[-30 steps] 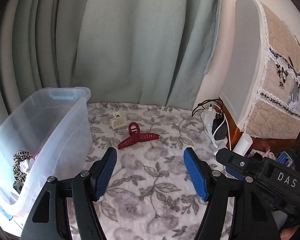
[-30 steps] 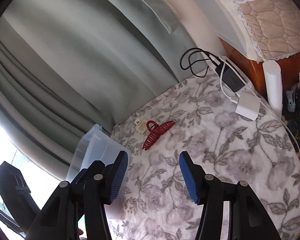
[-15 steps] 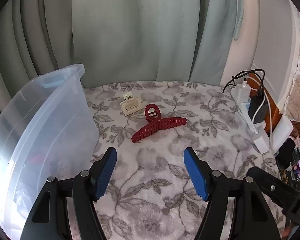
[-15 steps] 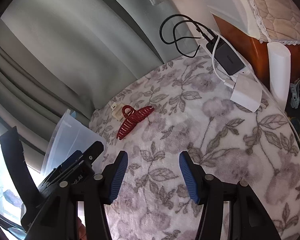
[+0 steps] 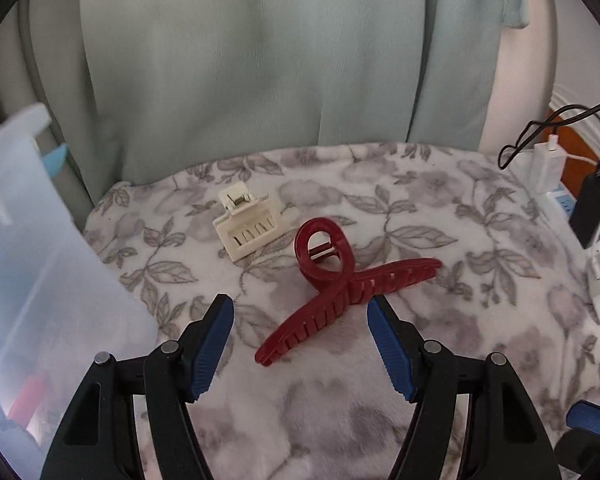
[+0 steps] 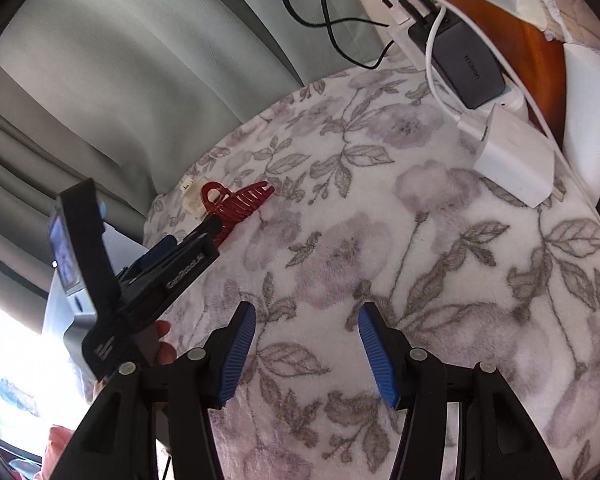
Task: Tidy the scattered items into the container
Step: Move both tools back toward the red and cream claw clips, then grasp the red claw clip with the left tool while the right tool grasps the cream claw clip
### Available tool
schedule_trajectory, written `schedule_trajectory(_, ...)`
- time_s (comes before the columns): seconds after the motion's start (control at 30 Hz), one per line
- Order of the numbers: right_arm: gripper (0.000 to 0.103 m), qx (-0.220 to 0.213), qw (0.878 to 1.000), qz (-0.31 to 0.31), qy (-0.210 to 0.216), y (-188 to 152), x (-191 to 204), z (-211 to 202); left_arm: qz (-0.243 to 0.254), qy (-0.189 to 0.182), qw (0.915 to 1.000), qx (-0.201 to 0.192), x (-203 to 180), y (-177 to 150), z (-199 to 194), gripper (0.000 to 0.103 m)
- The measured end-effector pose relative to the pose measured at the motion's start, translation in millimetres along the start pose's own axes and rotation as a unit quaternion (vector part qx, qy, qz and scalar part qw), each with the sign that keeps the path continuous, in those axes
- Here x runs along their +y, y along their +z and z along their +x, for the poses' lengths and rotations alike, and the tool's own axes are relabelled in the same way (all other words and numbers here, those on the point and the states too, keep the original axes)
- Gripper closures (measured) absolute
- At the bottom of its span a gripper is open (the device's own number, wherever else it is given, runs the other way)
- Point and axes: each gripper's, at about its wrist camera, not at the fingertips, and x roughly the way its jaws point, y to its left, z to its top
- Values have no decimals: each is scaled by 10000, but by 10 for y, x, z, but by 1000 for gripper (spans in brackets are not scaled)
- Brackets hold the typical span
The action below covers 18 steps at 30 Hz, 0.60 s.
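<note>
Left hand-held gripper (image 5: 300,344) at bottom centre of the left wrist view, blue pads spread wide, holding nothing. The dark red plastic claw hair clip (image 5: 340,292) lies flat on the grey floral fleece blanket (image 5: 440,240) between and just ahead of the pads; its lower toothed end sits in the gap, and the right pad's tip looks close to or touching the teeth. Cream rectangular plastic claw clip (image 5: 248,224) lies just beyond, upper left of the red one, close but whether touching is unclear.

Translucent plastic storage bin (image 5: 32,280) fills the left edge of the frame; something red and something dark show through its lower wall, so some items already lie inside.

Right hand-held gripper (image 6: 306,354) at bottom centre of its own view, pads also wide, empty, over bare blanket, well apart from both clips.

Step in hand, as I judge it: left gripper lining up on the red clip. Next move calls for easing forward and down so the pads straddle the narrow toothed body, then closing; the thin curved plastic may skid on fleece.

Hard to make out: bin contents blurred behind the wall, bin rim cut off left. Chargers and cables (image 6: 472,68) at upper right. In the right view the left gripper hides part of the red clip.
</note>
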Motion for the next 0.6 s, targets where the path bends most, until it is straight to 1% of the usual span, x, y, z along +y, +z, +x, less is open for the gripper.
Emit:
schedule_trajectory(0.1,46,75,10000,-23,-45,16,0,72,-6,32,9999,118,2,-1,110,33)
schedule_trajectory(0.23,46,149,9998,-28,-89,35,-9,148,-44,103,9998,182,-22,-22,135,33)
schedule_trajectory(0.27,46,159,9998,-19,-100,39,-15,158,-41,98,9998,178,-26,-26,131,35)
schedule_trajectory(0.3,46,163,9998,-9,-109,43,-19,164,-38,92,9998,175,-30,-30,128,39)
schedule_trajectory(0.33,46,162,9998,-2,-116,46,-22,169,-34,87,9998,171,-34,-35,124,48)
schedule_trajectory(0.37,46,159,9998,-1,-122,50,-21,172,-31,81,9998,168,-39,-39,121,52)
schedule_trajectory(0.4,46,154,9998,-5,-126,54,-17,175,-28,76,9998,164,-43,-43,117,53)
schedule_trajectory(0.43,46,151,9998,-13,-129,57,-12,177,-24,71,9998,161,-47,-47,114,58)
schedule_trajectory(0.47,46,150,9998,-24,-129,59,-4,176,-21,65,9999,157,-51,-52,110,65)
schedule_trajectory(0.5,46,147,9998,-34,-127,63,4,174,-18,60,9999,154,-55,-56,107,70)
schedule_trajectory(0.57,46,137,9998,-50,-119,71,20,167,-32,38,9999,158,-53,-64,94,91)
schedule_trajectory(0.6,46,132,9998,-58,-115,75,29,163,-63,14,9998,172,-41,-67,82,93)
